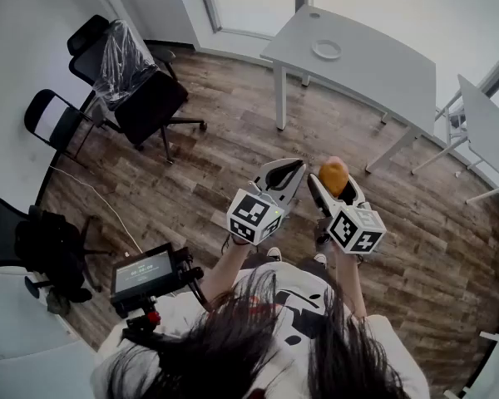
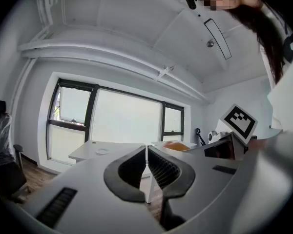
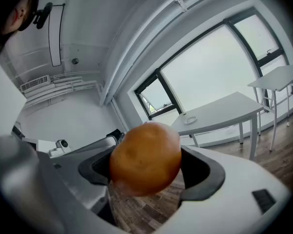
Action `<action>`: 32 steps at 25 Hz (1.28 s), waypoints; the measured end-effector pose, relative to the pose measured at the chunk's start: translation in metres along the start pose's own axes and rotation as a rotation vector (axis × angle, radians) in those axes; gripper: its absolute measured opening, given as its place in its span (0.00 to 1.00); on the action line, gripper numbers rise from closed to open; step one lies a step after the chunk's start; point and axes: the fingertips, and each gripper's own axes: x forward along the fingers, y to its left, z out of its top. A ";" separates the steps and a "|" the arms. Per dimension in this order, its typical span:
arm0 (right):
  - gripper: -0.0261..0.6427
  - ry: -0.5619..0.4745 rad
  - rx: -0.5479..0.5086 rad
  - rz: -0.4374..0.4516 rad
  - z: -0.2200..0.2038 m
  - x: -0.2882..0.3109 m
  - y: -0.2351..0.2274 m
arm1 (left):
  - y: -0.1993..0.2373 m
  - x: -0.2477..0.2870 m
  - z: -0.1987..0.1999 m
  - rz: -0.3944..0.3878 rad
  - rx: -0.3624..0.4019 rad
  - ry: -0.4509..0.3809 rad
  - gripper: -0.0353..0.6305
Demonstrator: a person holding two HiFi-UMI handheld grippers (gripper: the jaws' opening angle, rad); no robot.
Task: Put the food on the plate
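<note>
A round orange-brown piece of food (image 3: 145,158) sits between the jaws of my right gripper (image 3: 147,168), which is shut on it. In the head view the same food (image 1: 333,175) shows above the right gripper's marker cube, and the right gripper (image 1: 334,183) is held in the air over the wooden floor. My left gripper (image 1: 292,170) hangs just left of it with its jaws shut and empty (image 2: 146,151). A small white plate (image 1: 326,50) lies on a white table (image 1: 382,69) some way ahead, also seen as the plate (image 3: 189,120) and the plate (image 2: 102,151).
Black office chairs (image 1: 150,98) stand at the left, one wrapped in plastic. A second white table (image 1: 491,131) is at the right. A small monitor (image 1: 144,273) rides at the person's left side. Wooden floor lies between me and the table.
</note>
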 end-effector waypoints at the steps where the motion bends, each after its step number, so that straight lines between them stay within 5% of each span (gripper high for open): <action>1: 0.64 -0.001 -0.001 0.001 0.000 0.000 0.000 | 0.000 0.000 0.000 0.000 0.000 0.001 0.08; 23: 0.64 0.001 0.015 -0.037 -0.019 -0.013 -0.004 | -0.007 -0.009 -0.028 -0.026 -0.033 0.040 0.08; 32: 0.64 0.034 0.015 -0.034 -0.017 0.019 0.002 | 0.025 -0.003 -0.032 -0.014 -0.071 0.048 0.08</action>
